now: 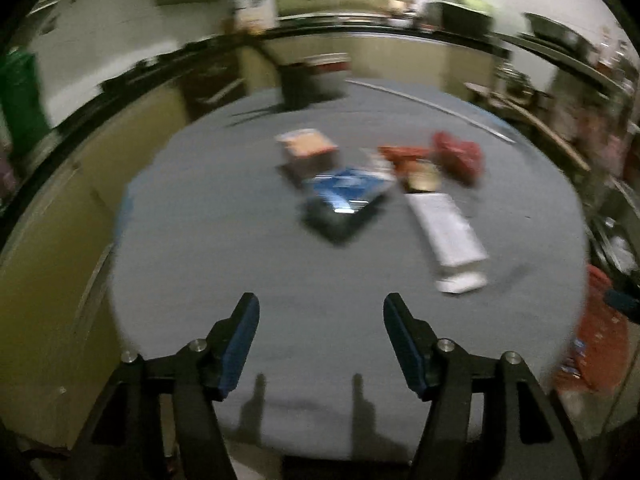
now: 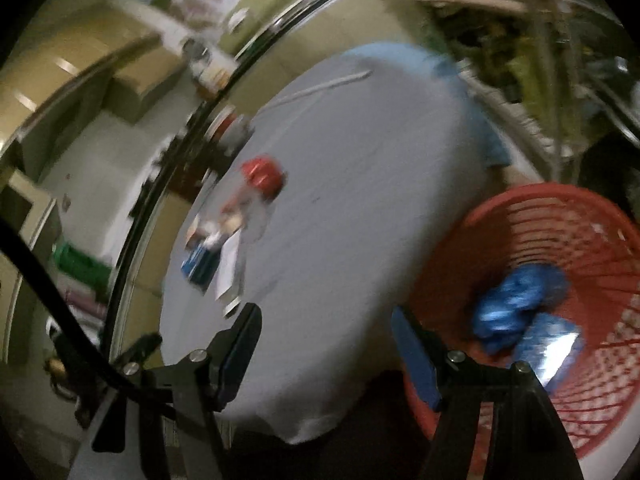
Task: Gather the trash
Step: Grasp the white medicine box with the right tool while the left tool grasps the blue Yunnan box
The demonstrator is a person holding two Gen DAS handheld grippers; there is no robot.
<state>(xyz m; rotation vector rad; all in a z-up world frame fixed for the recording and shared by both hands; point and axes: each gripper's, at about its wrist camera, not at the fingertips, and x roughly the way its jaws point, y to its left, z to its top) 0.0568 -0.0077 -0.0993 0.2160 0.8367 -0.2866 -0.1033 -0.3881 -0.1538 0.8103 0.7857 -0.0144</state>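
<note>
Trash lies in a loose heap on the grey table [image 1: 240, 272]: a blue wrapper [image 1: 344, 192], a white packet [image 1: 448, 232], a crumpled red wrapper [image 1: 458, 156] and an orange-topped box [image 1: 306, 148]. My left gripper [image 1: 321, 340] hovers open over bare cloth at the near edge, well short of the heap, with nothing between its pads. In the right wrist view the red mesh basket [image 2: 560, 216] stands beside the table [image 2: 360, 184] with blue wrappers [image 2: 516, 304] inside. My right gripper [image 2: 326, 350] is open and empty at the table's edge, left of the basket. Both views are blurred.
A dark bin [image 1: 308, 84] stands beyond the far table edge. A green object [image 1: 20, 92] sits far left. The red basket's side [image 1: 596, 332] shows at the right edge of the left wrist view. A black cable [image 2: 60, 308] crosses the lower left of the right wrist view.
</note>
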